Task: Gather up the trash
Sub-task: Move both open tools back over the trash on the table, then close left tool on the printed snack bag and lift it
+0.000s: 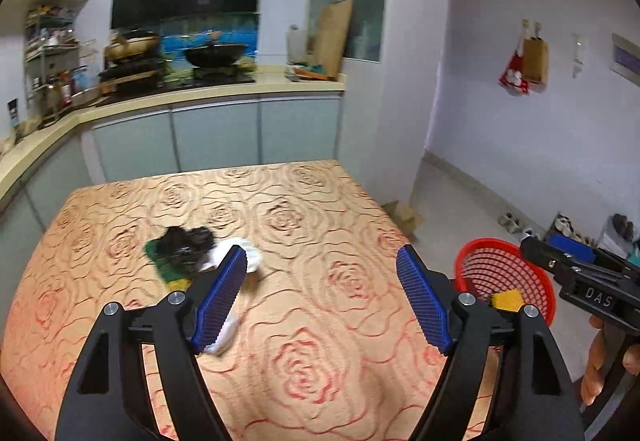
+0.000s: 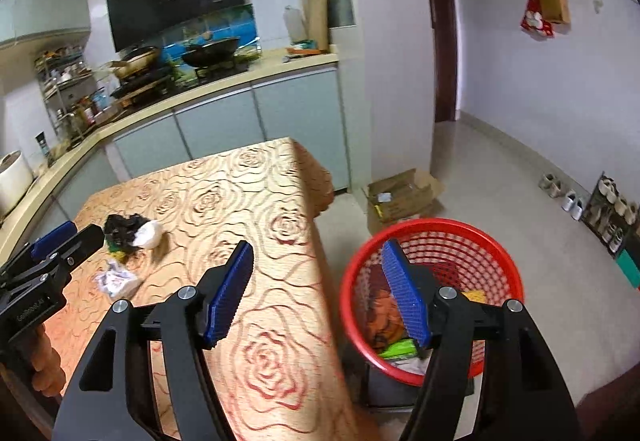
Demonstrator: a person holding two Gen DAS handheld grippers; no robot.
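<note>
On table point(image 1: 280, 201) with rose-pattern cloth: black crumpled trash point(image 1: 185, 244) atop green-yellow sponge point(image 1: 168, 269), white wad point(image 1: 248, 253) touching its right side. Second white crumpled piece point(image 2: 116, 281) nearer, partly hidden behind left finger in left wrist view; print on it too blurred to read.

Beside table's right edge, on a dark stand on the floor: red mesh basket point(image 2: 432, 297). Inside: yellow sponge point(image 1: 507, 300), orange-brown item point(image 2: 386, 315), green wrapper point(image 2: 398, 349), white scrap; details unclear.

Left gripper point(image 1: 322, 281): jaws wide apart, nothing between blue pads, above table, short of trash pile. No contact with any item.

Right gripper point(image 2: 318, 285): jaws well apart, empty, straddling table edge and basket rim; right finger over basket opening.

Hand point(image 1: 608, 369) on right gripper's handle visible at frame edge.

Beyond table: kitchen counter point(image 1: 224, 93) with wok point(image 1: 214, 55), range hood above. Cardboard box point(image 2: 400, 193) on floor behind basket.
</note>
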